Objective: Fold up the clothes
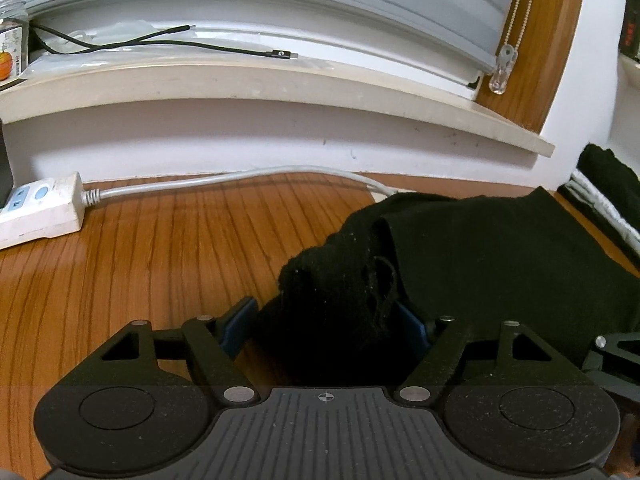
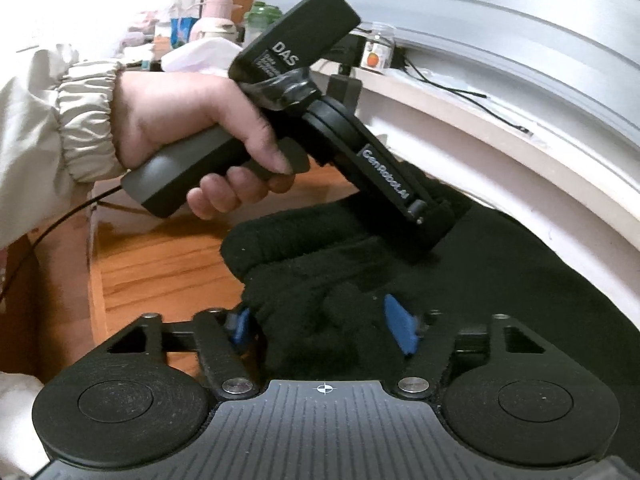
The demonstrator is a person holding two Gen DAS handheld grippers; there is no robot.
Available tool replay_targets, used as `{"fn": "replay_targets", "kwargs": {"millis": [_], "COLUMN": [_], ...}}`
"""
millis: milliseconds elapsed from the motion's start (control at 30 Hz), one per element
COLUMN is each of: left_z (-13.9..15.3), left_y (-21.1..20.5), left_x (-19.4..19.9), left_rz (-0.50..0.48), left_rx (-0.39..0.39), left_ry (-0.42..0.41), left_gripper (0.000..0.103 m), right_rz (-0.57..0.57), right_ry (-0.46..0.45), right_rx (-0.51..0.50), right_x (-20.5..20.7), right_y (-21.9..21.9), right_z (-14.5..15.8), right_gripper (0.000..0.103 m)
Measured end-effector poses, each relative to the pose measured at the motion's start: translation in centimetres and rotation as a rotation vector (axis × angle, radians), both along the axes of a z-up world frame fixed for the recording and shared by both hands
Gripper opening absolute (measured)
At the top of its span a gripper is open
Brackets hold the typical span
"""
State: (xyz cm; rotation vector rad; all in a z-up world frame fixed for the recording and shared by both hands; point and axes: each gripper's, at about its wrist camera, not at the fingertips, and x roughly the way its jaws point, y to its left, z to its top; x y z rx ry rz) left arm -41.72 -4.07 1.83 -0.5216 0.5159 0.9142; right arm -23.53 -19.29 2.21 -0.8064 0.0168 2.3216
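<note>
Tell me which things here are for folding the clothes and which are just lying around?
For the folding:
black garment
left gripper, bunched cloth between its fingers
right gripper, cloth between its fingers too
wooden table it lies on

Just lying about:
white power strip and its cord
black cable on the windowsill
glass jar
blind's bead chain
</note>
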Motion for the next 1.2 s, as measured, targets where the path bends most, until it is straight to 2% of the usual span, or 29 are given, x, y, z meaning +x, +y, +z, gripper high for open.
{"fn": "replay_targets", "kwargs": {"millis": [67, 200, 400, 667, 700, 733, 767, 833, 867, 933, 1067, 1200], "left_z": [-0.1, -0.2, 0.4, 0.7, 0.6, 0.6, 0.5, 0.5, 0.7, 1.7, 6.2, 11.7], "left_y": [-0.1, -0.5, -0.9, -2.6, -2.6, -2.6, -2.5, -2.2, -2.1, -2.2, -2.3, -2.6], "left_x": [0.0, 0.4, -0.9, -1.2, -1.0, -0.9, -0.8, -0.8, -0.8, -0.3, 2.1, 8.3], "left_rz": [0.007, 0.024, 0.046, 0.055, 0.065, 0.075, 0.086, 0.097, 0.097, 0.098, 0.067, -0.032], "left_rx": [0.007, 0.03, -0.043, -0.13, -0.129, -0.129, -0.133, -0.147, -0.141, -0.115, -0.031, 0.067], "left_ry": [-0.001, 0.017, -0.013, -0.1, -0.103, -0.109, -0.121, -0.163, -0.186, -0.211, -0.243, -0.242], "left_gripper": [0.076, 0.075, 0.075, 0.074, 0.071, 0.061, 0.057, 0.044, 0.04, 0.034, 0.033, 0.033], "right_rz": [-0.008, -0.027, -0.056, -0.117, -0.12, -0.123, -0.123, -0.118, -0.116, -0.112, -0.126, -0.181], "right_ry": [0.0, -0.004, -0.002, 0.064, 0.069, 0.074, 0.08, 0.093, 0.099, 0.112, 0.161, 0.205], "right_rx": [0.007, 0.021, 0.023, 0.068, 0.079, 0.089, 0.1, 0.128, 0.142, 0.171, 0.253, 0.359], "right_x": [0.1, -0.1, -0.1, 0.2, 0.1, 0.1, 0.2, 0.5, 0.6, 0.9, 2.4, 6.3], "right_y": [0.1, 0.0, 0.1, -0.2, -0.3, -0.4, -0.5, -0.8, -0.9, -1.1, -0.9, -1.2], "right_z": [-0.1, -0.1, -0.1, 0.4, 0.5, 0.7, 0.8, 1.3, 1.6, 2.2, 4.4, 8.1], "right_gripper": [0.05, 0.044, 0.036, 0.024, 0.024, 0.023, 0.023, 0.022, 0.022, 0.021, 0.02, 0.019]}}
